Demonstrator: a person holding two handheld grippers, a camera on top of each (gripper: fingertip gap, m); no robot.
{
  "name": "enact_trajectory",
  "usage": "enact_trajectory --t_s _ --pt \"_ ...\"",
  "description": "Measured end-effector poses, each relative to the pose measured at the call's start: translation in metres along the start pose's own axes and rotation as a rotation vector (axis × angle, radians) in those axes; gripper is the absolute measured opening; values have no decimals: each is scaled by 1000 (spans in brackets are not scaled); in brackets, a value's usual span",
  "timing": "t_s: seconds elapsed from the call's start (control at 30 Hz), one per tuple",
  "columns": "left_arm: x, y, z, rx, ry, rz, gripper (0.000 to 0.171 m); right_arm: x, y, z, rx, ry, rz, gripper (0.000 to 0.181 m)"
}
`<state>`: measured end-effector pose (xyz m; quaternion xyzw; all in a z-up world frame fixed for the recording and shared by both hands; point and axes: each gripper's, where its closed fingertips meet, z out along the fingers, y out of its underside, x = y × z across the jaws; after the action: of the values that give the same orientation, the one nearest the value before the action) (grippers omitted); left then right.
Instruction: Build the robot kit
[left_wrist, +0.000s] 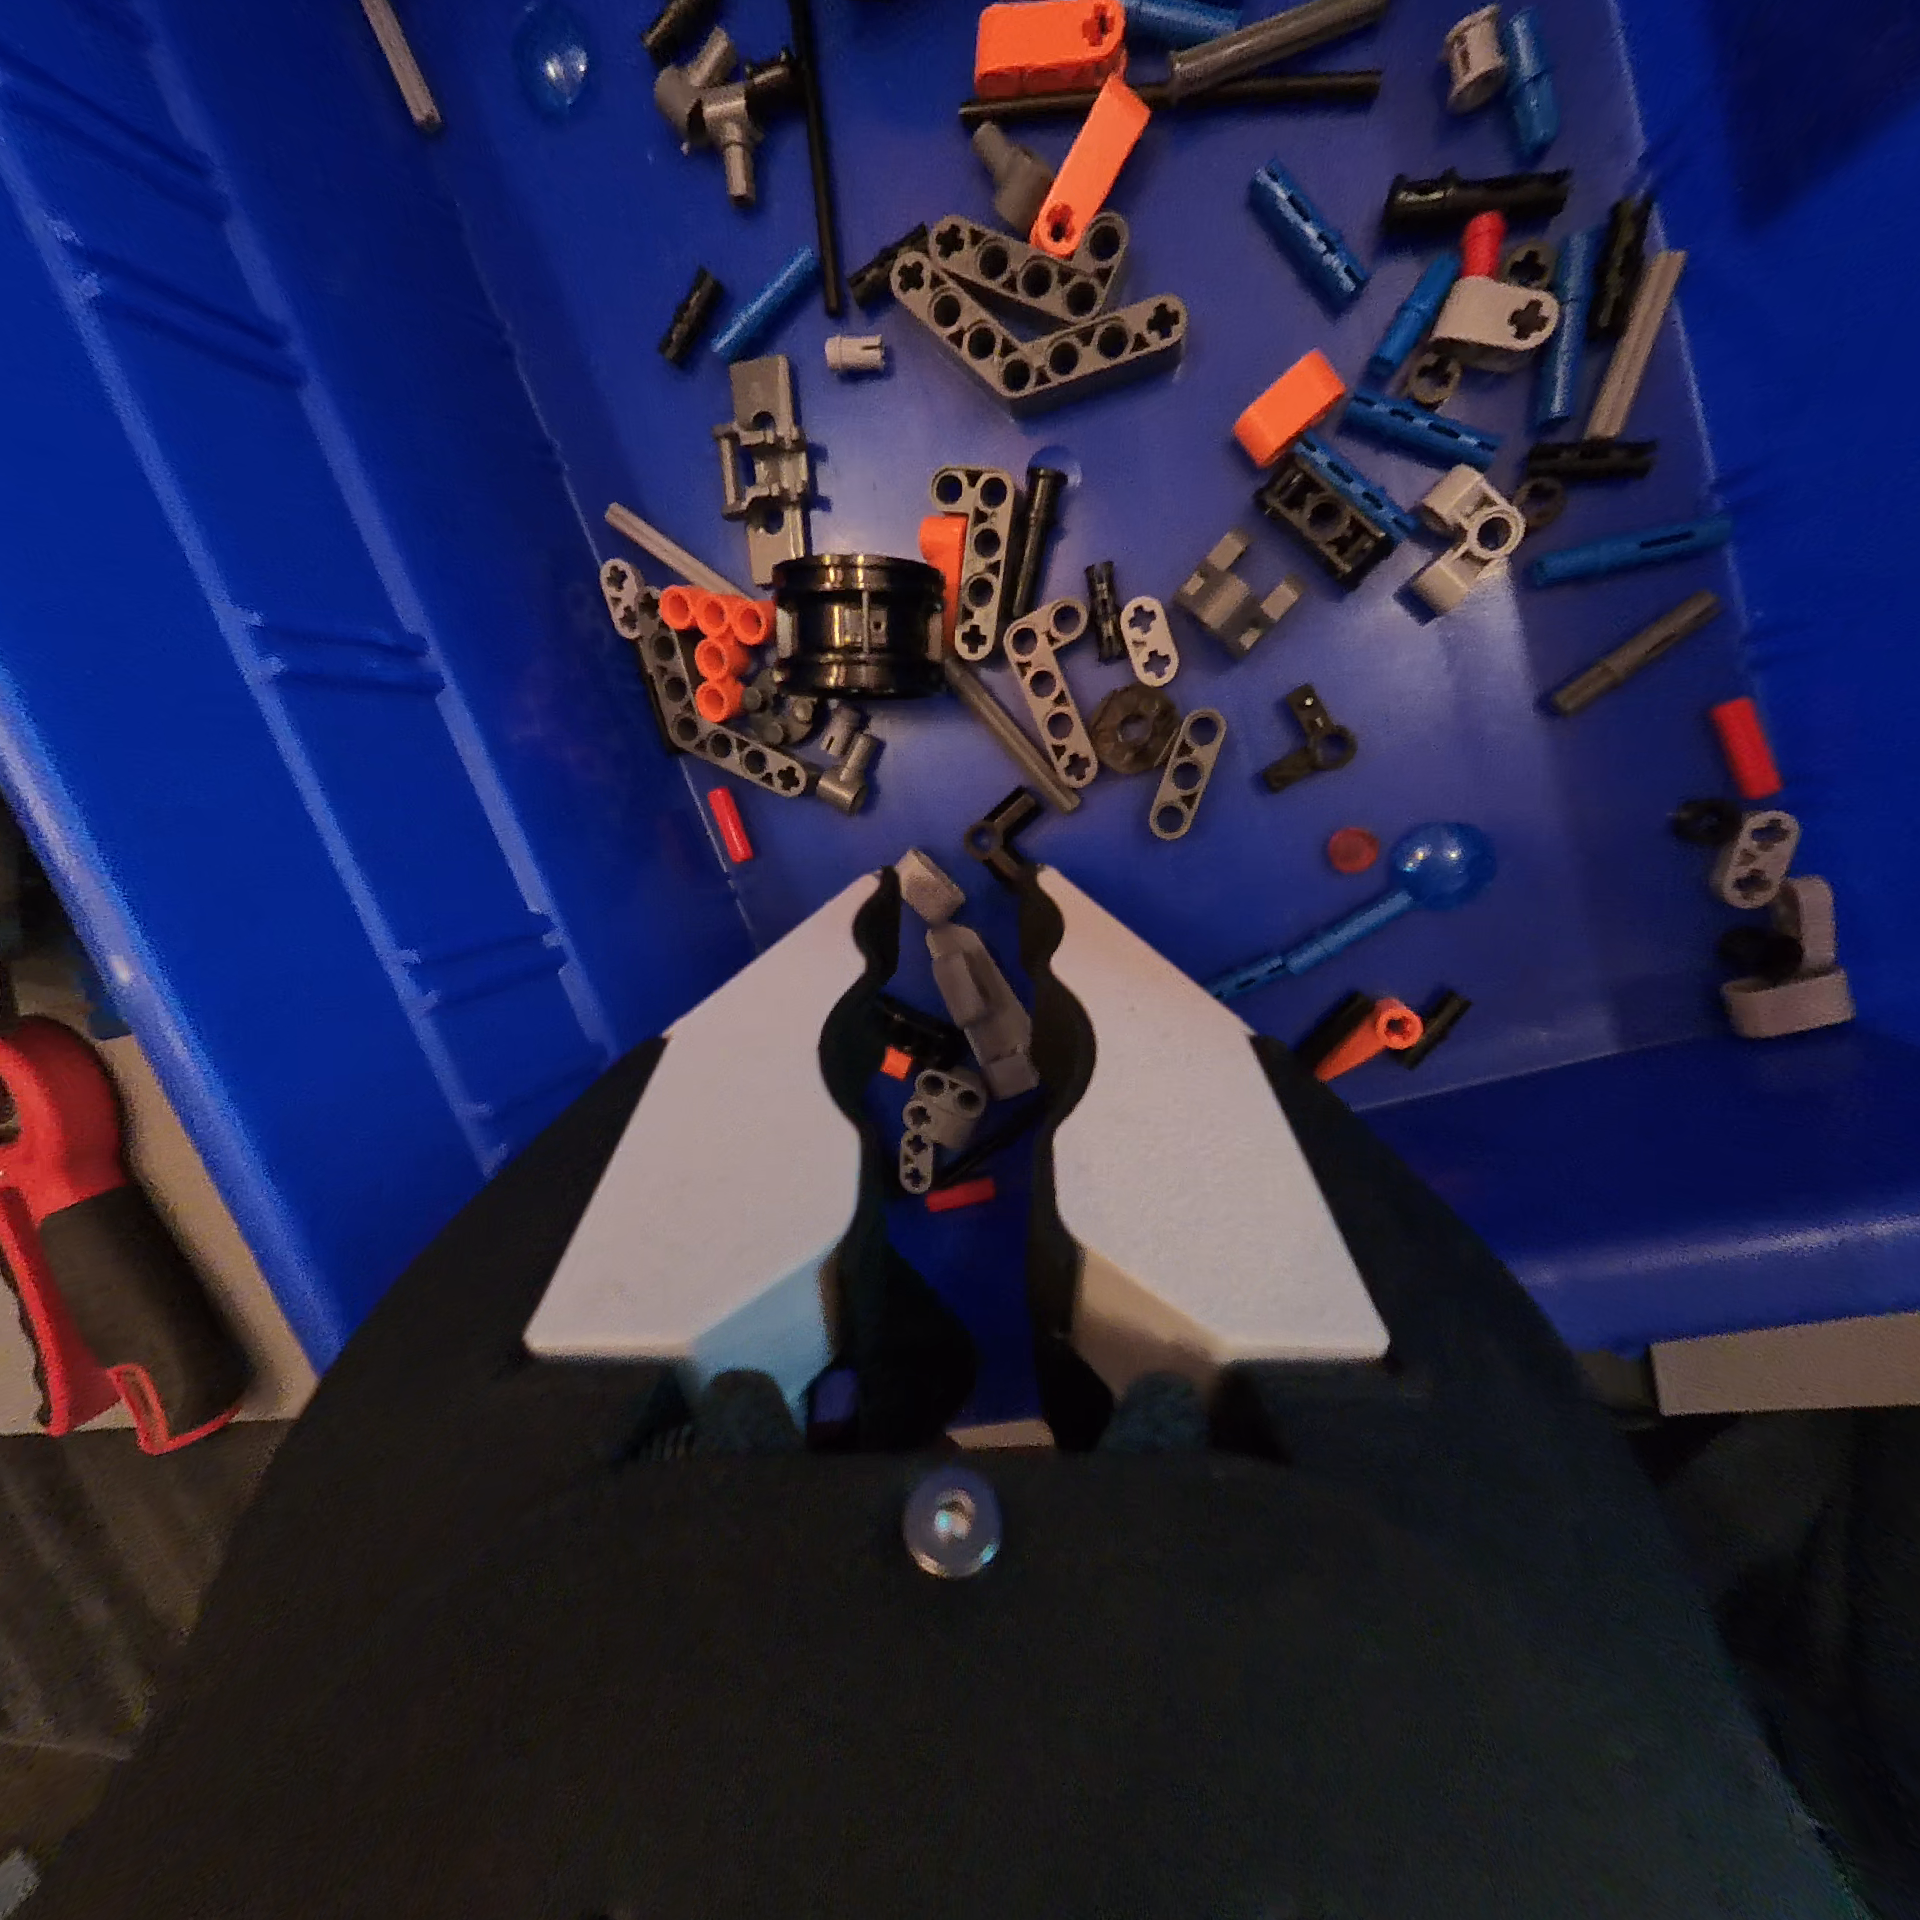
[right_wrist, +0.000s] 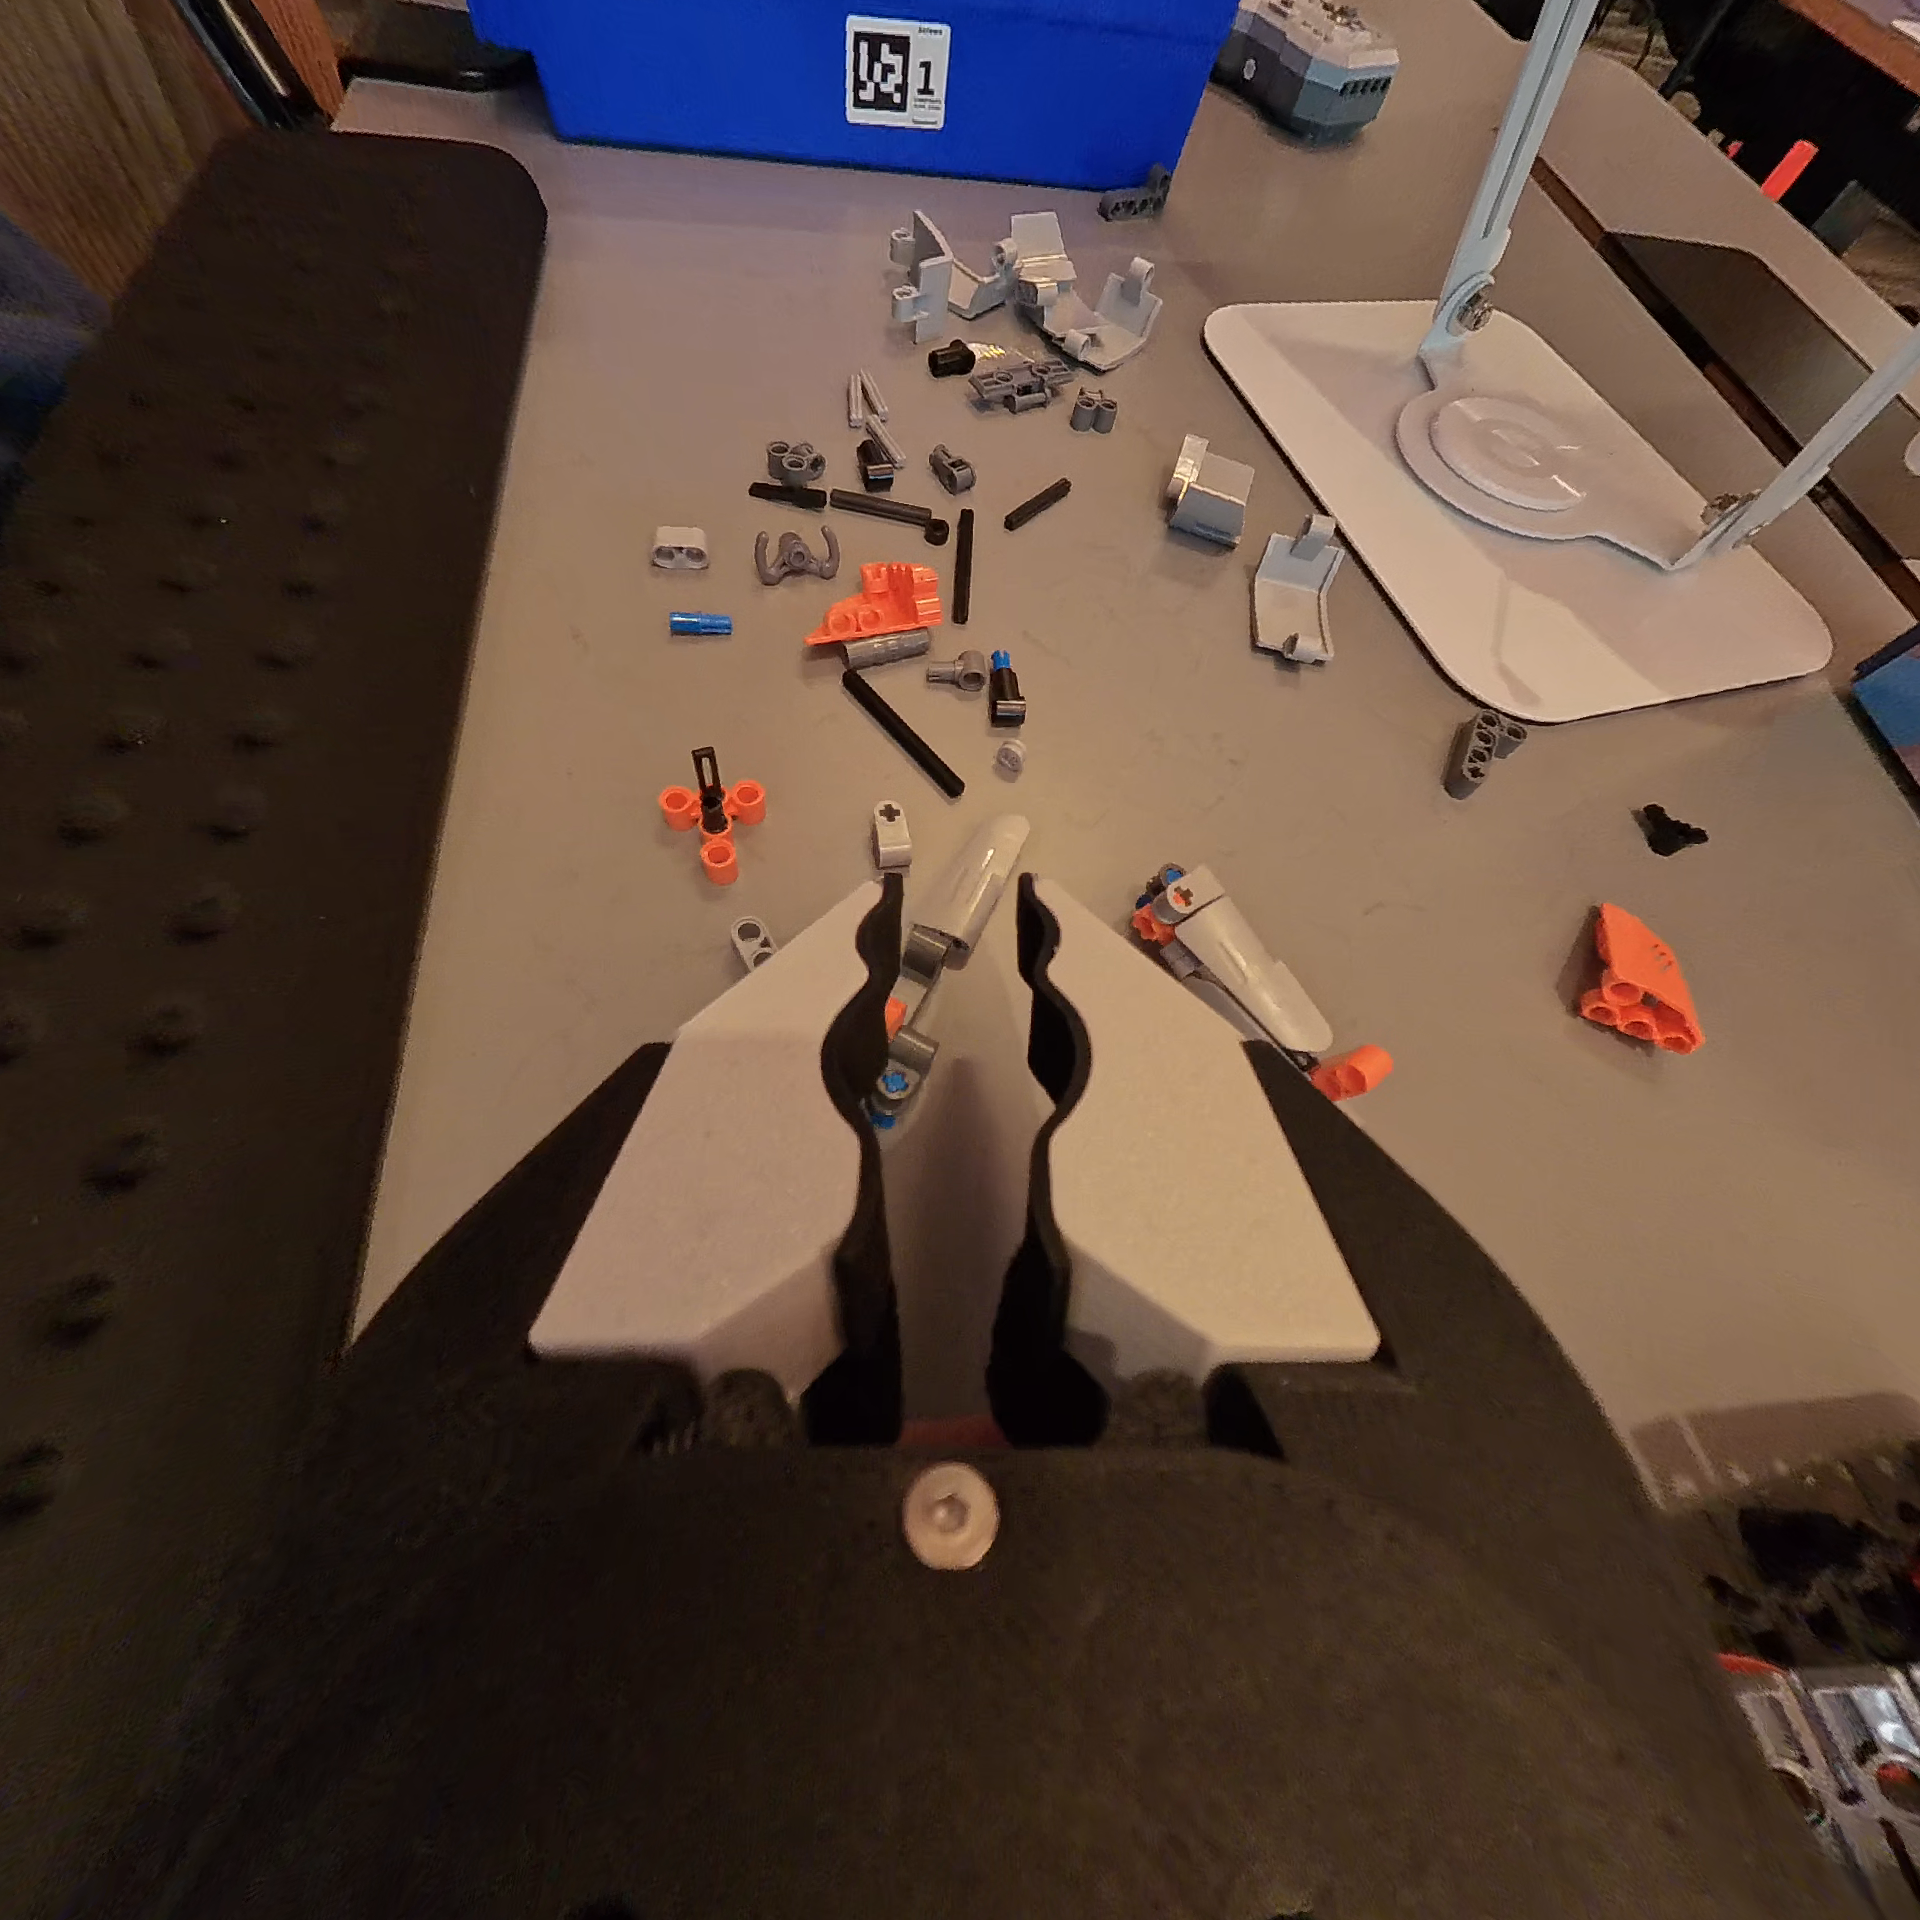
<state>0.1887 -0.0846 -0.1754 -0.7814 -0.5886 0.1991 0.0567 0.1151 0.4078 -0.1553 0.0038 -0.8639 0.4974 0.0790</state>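
Observation:
In the left wrist view my left gripper (left_wrist: 958, 883) reaches into a blue bin (left_wrist: 1558, 1195) of loose building parts. Its jaws stand a little apart. A light grey connector piece (left_wrist: 971, 977) lies between them, close to the right pad and clear of the left one. A small grey beam (left_wrist: 935, 1127) and a red pin (left_wrist: 961, 1195) lie below it. In the right wrist view my right gripper (right_wrist: 956, 883) is low over a grey table (right_wrist: 1195, 1195), jaws a little apart. A grey curved panel with linked connectors (right_wrist: 971, 883) lies between the fingertips, not clamped.
The bin floor holds a black wheel rim (left_wrist: 857, 623), grey angled beams (left_wrist: 1039, 312), and orange and blue parts. The table carries scattered parts, an orange piece (right_wrist: 1642, 982), a second grey panel assembly (right_wrist: 1236, 966), a white stand base (right_wrist: 1507, 499), a blue bin (right_wrist: 862, 83) and a black mat (right_wrist: 239, 727). My hands' fingertips stand some 50 centimetres from each other. The red pin (left_wrist: 961, 1195) lies some 7 centimetres from my left tips, 55 centimetres from my right tips.

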Motion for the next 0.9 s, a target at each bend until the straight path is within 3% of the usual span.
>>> enact_trajectory --t_s 0.13,0.4,0.5,0.6,0.7,0.8,0.9 --pt "-4 10 7 -64 -21 -11 16 -3 -1 0 2 -8 -6 20" --pt "-5 1 7 17 -19 -11 7 -2 -4 -1 6 2 -15 19" --pt "-4 -9 -13 94 -42 -2 7 0 -10 -3 18 17 -27 19" --pt "7 -33 -53 220 -87 54 7 -1 -17 -5 28 35 -46 20" --pt "46 -71 -101 383 -99 206 6 -3 -25 -6 39 43 -44 21" --pt "108 -117 -137 572 -104 375 6 -8 -31 -6 38 27 -16 23" --pt "193 -147 -140 699 -50 570 7 -16 -39 -7 54 -10 24 24"
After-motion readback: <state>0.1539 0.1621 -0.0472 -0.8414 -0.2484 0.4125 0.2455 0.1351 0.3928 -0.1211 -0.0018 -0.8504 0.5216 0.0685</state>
